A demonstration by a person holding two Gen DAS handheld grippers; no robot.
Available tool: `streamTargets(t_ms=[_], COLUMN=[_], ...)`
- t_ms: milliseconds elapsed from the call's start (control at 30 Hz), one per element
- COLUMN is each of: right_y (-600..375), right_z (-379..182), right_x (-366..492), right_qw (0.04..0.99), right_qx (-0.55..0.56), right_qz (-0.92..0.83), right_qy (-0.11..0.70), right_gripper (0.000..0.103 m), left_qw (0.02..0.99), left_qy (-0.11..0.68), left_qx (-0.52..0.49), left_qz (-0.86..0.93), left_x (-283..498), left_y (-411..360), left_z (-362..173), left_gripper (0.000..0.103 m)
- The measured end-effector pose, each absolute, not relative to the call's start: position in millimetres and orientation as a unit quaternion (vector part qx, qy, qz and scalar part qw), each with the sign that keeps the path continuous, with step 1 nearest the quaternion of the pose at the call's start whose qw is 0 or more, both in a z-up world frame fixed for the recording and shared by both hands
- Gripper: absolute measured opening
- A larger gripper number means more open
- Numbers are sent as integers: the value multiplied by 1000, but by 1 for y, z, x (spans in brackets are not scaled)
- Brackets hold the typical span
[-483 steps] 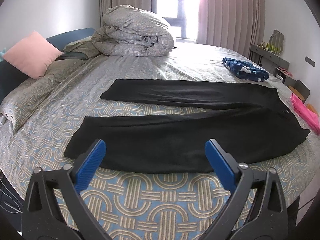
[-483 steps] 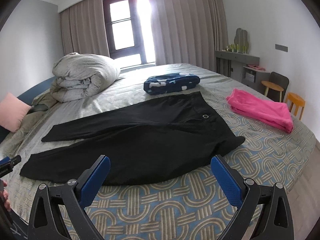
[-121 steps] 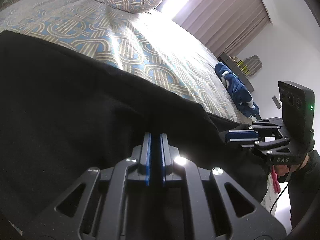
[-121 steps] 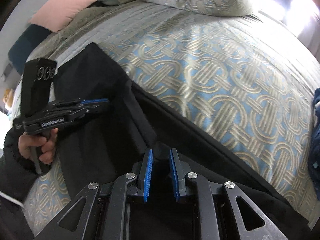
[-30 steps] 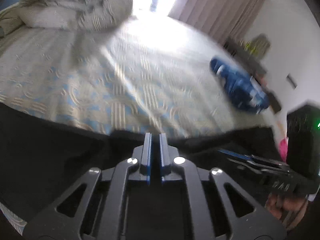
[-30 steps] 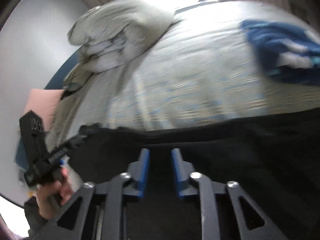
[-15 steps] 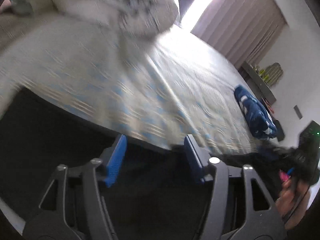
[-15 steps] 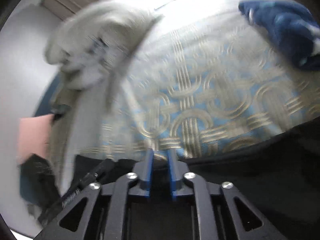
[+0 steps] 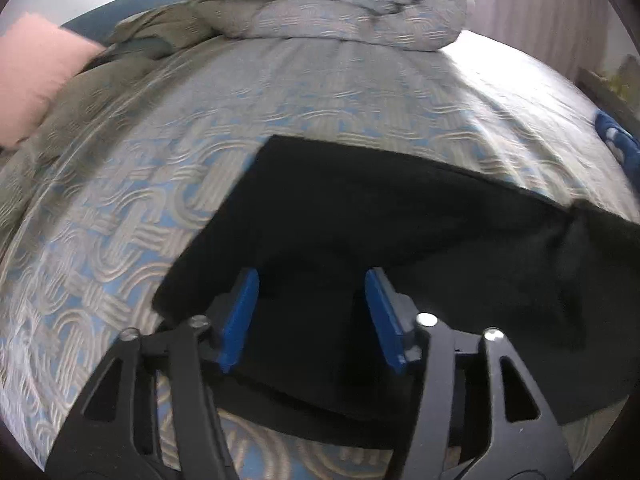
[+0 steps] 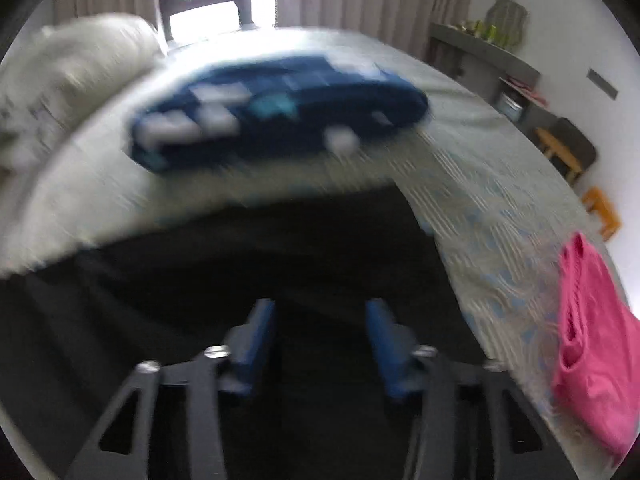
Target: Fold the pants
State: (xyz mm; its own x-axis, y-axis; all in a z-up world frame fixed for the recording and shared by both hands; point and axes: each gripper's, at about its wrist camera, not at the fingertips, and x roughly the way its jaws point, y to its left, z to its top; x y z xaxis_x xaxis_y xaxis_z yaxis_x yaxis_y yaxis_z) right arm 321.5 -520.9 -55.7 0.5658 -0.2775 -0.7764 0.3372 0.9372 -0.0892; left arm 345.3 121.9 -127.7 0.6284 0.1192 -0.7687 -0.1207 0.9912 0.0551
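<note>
The black pants (image 9: 360, 216) lie flat on the patterned bedspread (image 9: 120, 200), one leg folded over the other, the leg ends toward the left. My left gripper (image 9: 312, 304) is open and empty, just above the leg-end part of the pants. In the blurred right wrist view the pants (image 10: 280, 248) fill the lower half with the waist end at the right. My right gripper (image 10: 320, 328) is open and empty above them.
A rolled grey duvet (image 9: 340, 0) lies at the head of the bed, a pink pillow (image 9: 28, 80) at the left. A folded navy garment (image 10: 276, 116) lies beyond the pants. A pink garment (image 10: 592, 356) lies at the bed's right edge. A shelf (image 10: 480, 52) stands by the wall.
Both grippers have let go of the pants and opened. Both have pulled back, the left one swinging toward the leg ends and the right one toward the waist end.
</note>
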Motion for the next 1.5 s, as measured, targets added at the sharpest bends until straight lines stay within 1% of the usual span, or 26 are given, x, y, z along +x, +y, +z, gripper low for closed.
streamTargets(t_ms=[33, 67, 100, 167, 200, 233, 267, 333, 400, 467, 567, 600, 667, 733, 767, 800, 867, 933, 967, 1000, 1033, 1100, 1200, 1267, 1433, 1500], right_y=[-523, -523, -523, -527, -528, -529, -529, -524, -518, -516, -520, -520, -510, -497, -495, -495, -498, -501, -502, -504, -507, -512, -521, -521, -517, -512], right_z=[-56, -57, -60, -58, -57, -57, -56, -56, -56, -57, -52, -47, -30, -12, -9, -8, -17, -33, -42, -48, -51, -52, -54, -53, -52, -41], right_x=[317, 313, 311, 306, 303, 302, 300, 301, 303, 306, 305, 305, 304, 313, 322, 332, 354, 367, 371, 371, 368, 362, 359, 361, 364, 357], right_qw=[890, 890, 890, 890, 889, 889, 889, 887, 884, 881, 880, 879, 891, 905, 906, 904, 896, 885, 881, 881, 887, 888, 887, 887, 885, 880], right_qx=[29, 14, 3, 2, 4, 12, 17, 5, -13, -20, 6, 16, 14, -7, -8, -1, 22, 31, 30, 27, 26, 27, 41, 39, 31, 44], right_qz=[-168, -174, -183, -194, -198, -201, -203, -212, -220, -225, -227, -231, -234, -221, -214, -204, -183, -173, -175, -174, -172, -182, -184, -190, -201, -204], right_qy=[423, 420, 418, 413, 412, 411, 410, 410, 412, 415, 417, 417, 389, 363, 366, 375, 404, 431, 439, 439, 427, 422, 421, 420, 420, 426], right_gripper=[33, 26, 26, 26, 26, 26, 26, 26, 26, 26, 27, 27, 29, 30, 30, 30, 30, 29, 29, 29, 29, 29, 28, 28, 29, 34], left_qw=[901, 899, 898, 889, 888, 887, 884, 883, 882, 884, 904, 911, 921, 921, 917, 912, 898, 886, 885, 888, 886, 883, 875, 873, 876, 887], left_qy=[426, 425, 420, 415, 420, 425, 433, 435, 434, 432, 400, 387, 372, 379, 389, 403, 435, 454, 453, 442, 435, 429, 428, 424, 428, 425], left_qx=[0, 11, 27, 46, 15, -20, -34, -16, 3, -21, -59, -57, -36, -15, -6, 0, -6, 1, 14, 34, 63, 89, 103, 104, 104, 55], left_qz=[82, 105, 129, 189, 188, 180, 173, 174, 182, 177, 139, 127, 107, 92, 86, 82, 72, 95, 106, 121, 148, 167, 203, 217, 199, 171], left_x=[346, 347, 347, 346, 345, 342, 342, 345, 346, 347, 348, 349, 362, 379, 388, 395, 408, 415, 416, 415, 415, 416, 418, 420, 415, 397], left_y=[125, 127, 129, 145, 159, 169, 175, 171, 161, 162, 156, 148, 126, 107, 99, 93, 88, 90, 92, 93, 95, 101, 110, 115, 119, 133], left_z=[-127, -127, -127, -129, -130, -130, -129, -124, -118, -115, -99, -93, -82, -79, -82, -87, -103, -119, -126, -127, -128, -131, -131, -131, -121, -99], left_gripper=[61, 62, 65, 67, 73, 74, 75, 73, 66, 60, 59, 59, 59, 59, 56, 45, 33, 34, 43, 66, 72, 76, 79, 83, 81, 80])
